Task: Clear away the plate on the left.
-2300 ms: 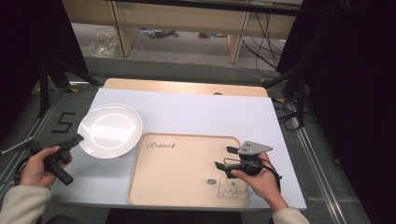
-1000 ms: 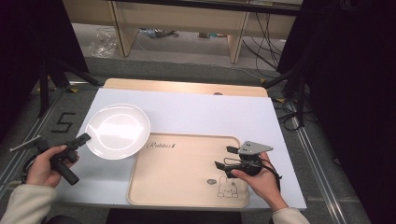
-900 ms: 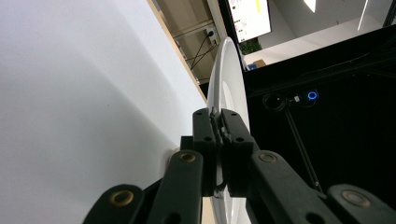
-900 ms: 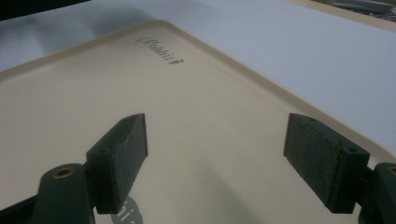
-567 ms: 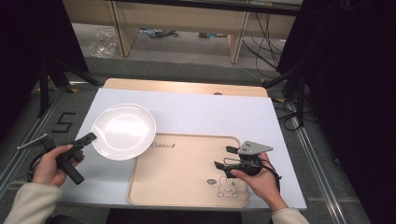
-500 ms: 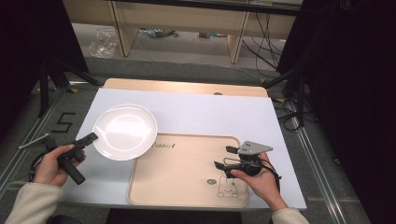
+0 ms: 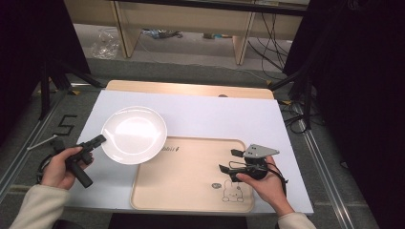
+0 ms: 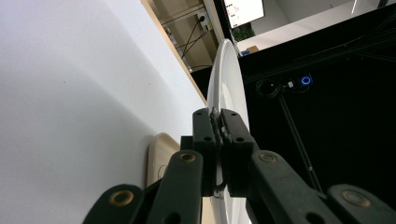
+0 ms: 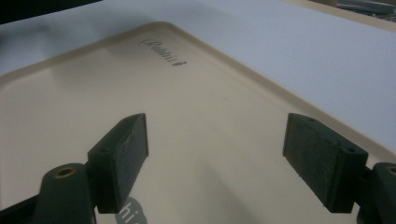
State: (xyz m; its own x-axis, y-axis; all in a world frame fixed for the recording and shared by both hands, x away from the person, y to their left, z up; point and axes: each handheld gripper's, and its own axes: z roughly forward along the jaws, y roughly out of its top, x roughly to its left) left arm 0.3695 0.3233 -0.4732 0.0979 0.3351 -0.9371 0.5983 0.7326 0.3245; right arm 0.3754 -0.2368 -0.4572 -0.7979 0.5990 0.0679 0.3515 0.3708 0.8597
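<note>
A: We hold the left gripper [image 7: 98, 140] at the near left of the bench [image 7: 229, 114], and its jaws are pinched tight on the near left rim of the white plate [image 7: 134, 134].

B: In the left gripper view we see that rim [image 8: 215, 114] clamped edge-on between the two black pads [image 8: 204, 140], with the plate rising away from us.

A: From above, the plate's near right edge overlaps the far left corner of the beige tray [image 7: 191, 174]. Whether that edge touches the tray or hangs above it, we cannot tell.

B: The rest of the plate is over the white sheet [image 7: 224, 117] that covers the bench.

A: Our right gripper [image 7: 230, 160] sits over the right half of the tray, its jaws spread wide with nothing between them.

B: In the right gripper view both pads [image 9: 119, 161] stand well apart above the bare tray floor [image 9: 205, 135], and the word "Rabbit" [image 9: 162, 51] is printed near the far corner.

A: A small rabbit drawing [image 7: 233, 190] shows on the tray just beside our right hand [image 7: 267, 183].

B: Our left hand [image 7: 61, 164] grips the handle near the bench's left edge.
</note>
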